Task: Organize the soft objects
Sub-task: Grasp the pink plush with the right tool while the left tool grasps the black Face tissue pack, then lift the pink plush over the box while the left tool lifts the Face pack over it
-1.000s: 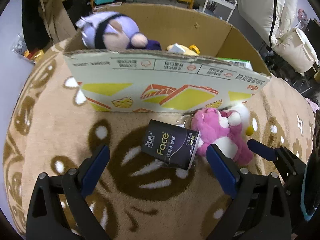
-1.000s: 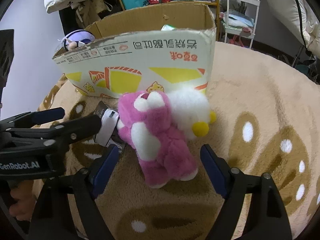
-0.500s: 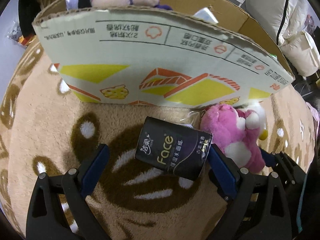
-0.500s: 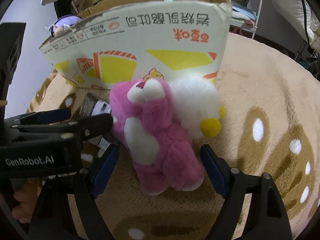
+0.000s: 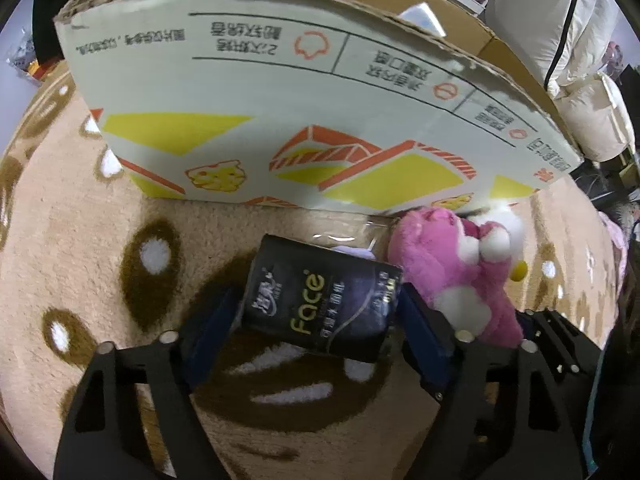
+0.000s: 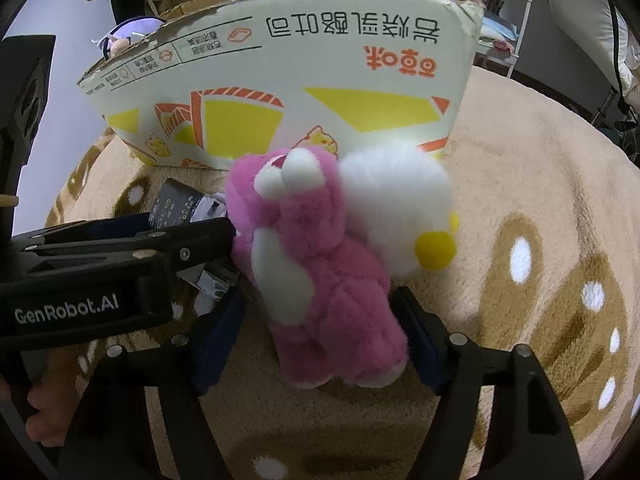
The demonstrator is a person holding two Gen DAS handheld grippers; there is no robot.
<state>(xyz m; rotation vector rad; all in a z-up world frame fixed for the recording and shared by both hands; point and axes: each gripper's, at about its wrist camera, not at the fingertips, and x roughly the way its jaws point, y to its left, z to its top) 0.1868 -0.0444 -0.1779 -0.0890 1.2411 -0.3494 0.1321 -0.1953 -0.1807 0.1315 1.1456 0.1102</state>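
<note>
Gripping the black "Face" tissue pack (image 5: pixel 324 308) with the left gripper (image 5: pixel 320 294): jaws just drawn in, blue pads now against the pack's 2 short ends, no gap visible on either side. Lying flat on the tan patterned rug (image 6: pixel 540 160), long axis straight across the jaws and tipped slightly down to the right, so squeezed lengthwise.

Straddling the pink plush bear (image 6: pixel 316 280) with the right gripper (image 6: pixel 318 296): jaws also just narrowed, far pad at the fur, near pad seemingly a sliver short of it, so probably not clamped yet. Lying head toward the box and feet toward the camera, long axis along the fingers, body width across them. Leaning against its far shoulder, a white plush with yellow feet (image 6: pixel 396 208), touching and likely to drag along.

Nearer hand for each: left for the pack, right for the bear. Very tight between them: left gripper (image 6: pixel 120 256) crossing just above the right one's near finger and touching the bear's side.

Straight ahead of both, just past pack and bear, the tall printed wall of the cardboard box (image 5: pixel 280 100), with a purple-haired doll (image 6: pixel 128 30) already inside. No way forward at rug level; judged route up first, then over the rim. Open rug only to the right of the bear.
</note>
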